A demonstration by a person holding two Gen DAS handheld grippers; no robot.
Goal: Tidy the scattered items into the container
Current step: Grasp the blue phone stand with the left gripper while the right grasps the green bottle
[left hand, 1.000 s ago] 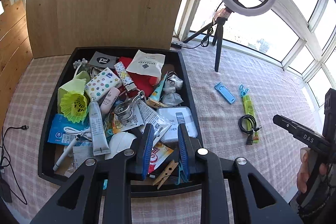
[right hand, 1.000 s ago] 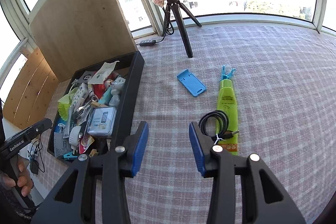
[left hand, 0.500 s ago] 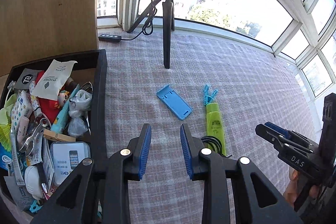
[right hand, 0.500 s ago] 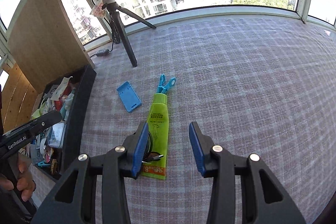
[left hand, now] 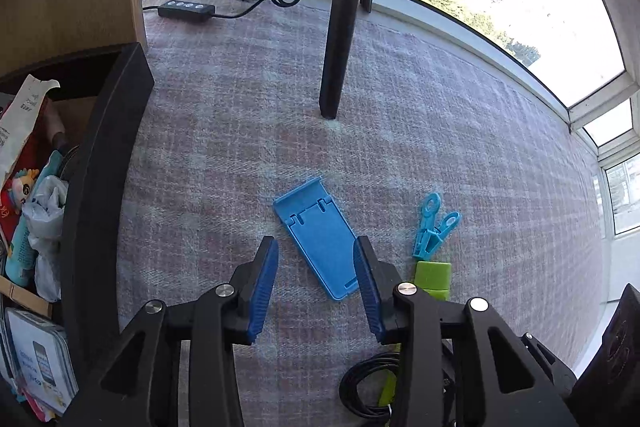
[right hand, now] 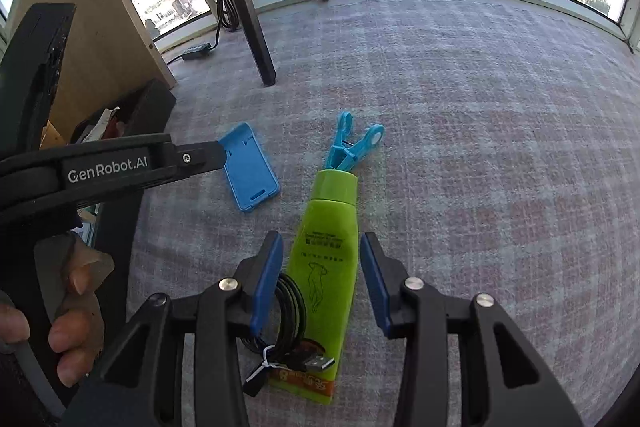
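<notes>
- Stand (left hand: 320, 239), tube (right hand: 326, 263), cable (right hand: 290, 311) and clip (right hand: 352, 147) lie on the counter (left hand: 460, 155), outside the full tray (left hand: 104, 163).
- Left gripper (left hand: 316, 283): jaws spread around the stand.
- Right gripper (right hand: 322, 283): jaws spread over the tube; best to close mid-body, clear of the cable.

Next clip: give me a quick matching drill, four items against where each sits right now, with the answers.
Items:
1. blue stand
2. green tube
3. blue clip
4. black cable

Places:
A. between the open right fingers
B. coiled against the tube's side, USB plug lying on its lower end
C. between the open left fingers, flat on the cloth
D. at the tube's cap end, handles pointing away from it

Pairs: 1-C, 2-A, 3-D, 4-B
</notes>
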